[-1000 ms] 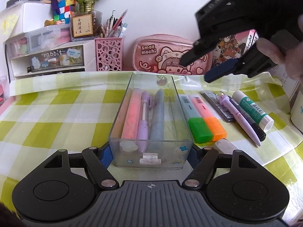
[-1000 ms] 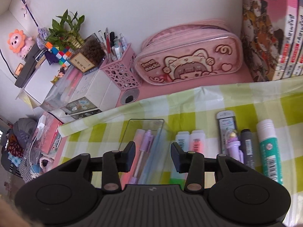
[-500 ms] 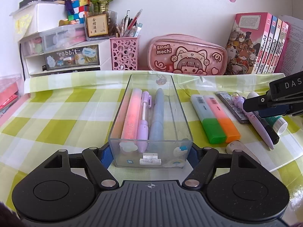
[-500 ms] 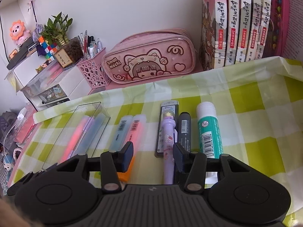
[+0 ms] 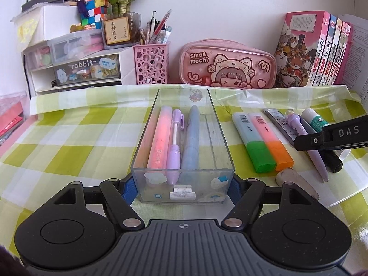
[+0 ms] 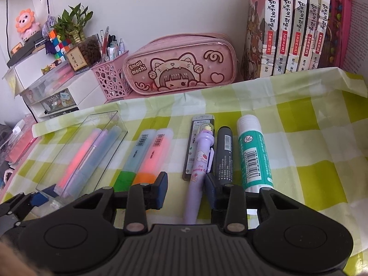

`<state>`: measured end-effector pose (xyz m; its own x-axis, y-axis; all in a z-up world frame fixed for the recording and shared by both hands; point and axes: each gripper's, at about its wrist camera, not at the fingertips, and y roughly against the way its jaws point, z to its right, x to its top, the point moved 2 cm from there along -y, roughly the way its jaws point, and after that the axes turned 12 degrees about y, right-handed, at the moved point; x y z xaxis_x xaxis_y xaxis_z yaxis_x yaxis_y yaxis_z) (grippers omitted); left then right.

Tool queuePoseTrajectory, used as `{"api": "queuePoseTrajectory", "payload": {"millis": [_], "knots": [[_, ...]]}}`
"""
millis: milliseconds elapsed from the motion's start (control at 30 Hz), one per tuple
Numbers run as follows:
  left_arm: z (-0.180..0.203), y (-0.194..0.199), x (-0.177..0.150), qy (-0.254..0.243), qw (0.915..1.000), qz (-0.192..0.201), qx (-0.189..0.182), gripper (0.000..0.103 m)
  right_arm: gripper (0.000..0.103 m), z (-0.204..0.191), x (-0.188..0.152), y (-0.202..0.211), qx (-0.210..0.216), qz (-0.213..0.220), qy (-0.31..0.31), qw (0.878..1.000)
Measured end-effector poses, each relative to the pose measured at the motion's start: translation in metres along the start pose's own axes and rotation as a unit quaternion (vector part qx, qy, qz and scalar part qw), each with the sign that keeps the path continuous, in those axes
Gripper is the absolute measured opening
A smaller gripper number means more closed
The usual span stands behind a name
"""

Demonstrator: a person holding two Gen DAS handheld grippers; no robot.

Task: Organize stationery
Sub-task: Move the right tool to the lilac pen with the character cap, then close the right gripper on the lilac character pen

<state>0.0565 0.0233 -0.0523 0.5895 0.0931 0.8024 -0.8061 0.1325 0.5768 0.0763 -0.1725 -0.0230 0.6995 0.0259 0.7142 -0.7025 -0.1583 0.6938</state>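
A clear plastic box (image 5: 182, 181) holds a pink highlighter, a purple pen and a blue pen. My left gripper (image 5: 181, 187) is shut on the box's near end, its blue pads against both side walls. Right of the box lie a green-capped highlighter (image 5: 253, 141), an orange-capped highlighter (image 5: 270, 140), a lead case, a purple bunny pen (image 6: 200, 163), a black marker (image 6: 224, 151) and a green glue stick (image 6: 254, 154). My right gripper (image 6: 186, 189) is open, low over the table, its fingers either side of the purple pen's lower barrel.
A pink "Small mochi" pencil case (image 5: 227, 65), a pink pen holder (image 5: 151, 63), white drawers (image 5: 76, 69) and a row of books (image 5: 315, 48) line the back wall. An eraser (image 5: 296, 181) lies near the highlighters. The green checked cloth (image 5: 69, 138) covers the table.
My right gripper came down from above the box and moved right, and now straddles the purple pen. The left gripper and the box stayed put.
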Motion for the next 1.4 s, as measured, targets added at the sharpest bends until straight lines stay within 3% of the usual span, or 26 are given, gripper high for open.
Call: {"api": "queuePoseTrajectory", "payload": {"millis": [100,233,767,1067,1400], "knots": [[0.0,0.0,0.0,0.0,1.0,0.0,0.0,0.073,0.033,-0.001,-0.001,-0.002,-0.008,0.002,0.005,1.0],[0.0,0.0,0.0,0.001,1.0,0.0,-0.001,0.073,0.029,-0.002,0.0,-0.002,-0.014,0.0,0.011,1.0],[0.0,0.0,0.0,0.001,1.0,-0.002,-0.005,0.073,0.033,-0.011,0.017,-0.013,0.043,-0.057,0.015,0.997],[0.0,0.0,0.0,0.0,0.9999,-0.003,-0.01,0.073,0.033,-0.012,0.033,-0.028,0.03,-0.078,0.026,0.996],[0.0,-0.001,0.0,0.0,0.9999,-0.004,-0.014,0.073,0.032,-0.02,0.04,-0.039,0.017,-0.072,0.06,0.995]]}}
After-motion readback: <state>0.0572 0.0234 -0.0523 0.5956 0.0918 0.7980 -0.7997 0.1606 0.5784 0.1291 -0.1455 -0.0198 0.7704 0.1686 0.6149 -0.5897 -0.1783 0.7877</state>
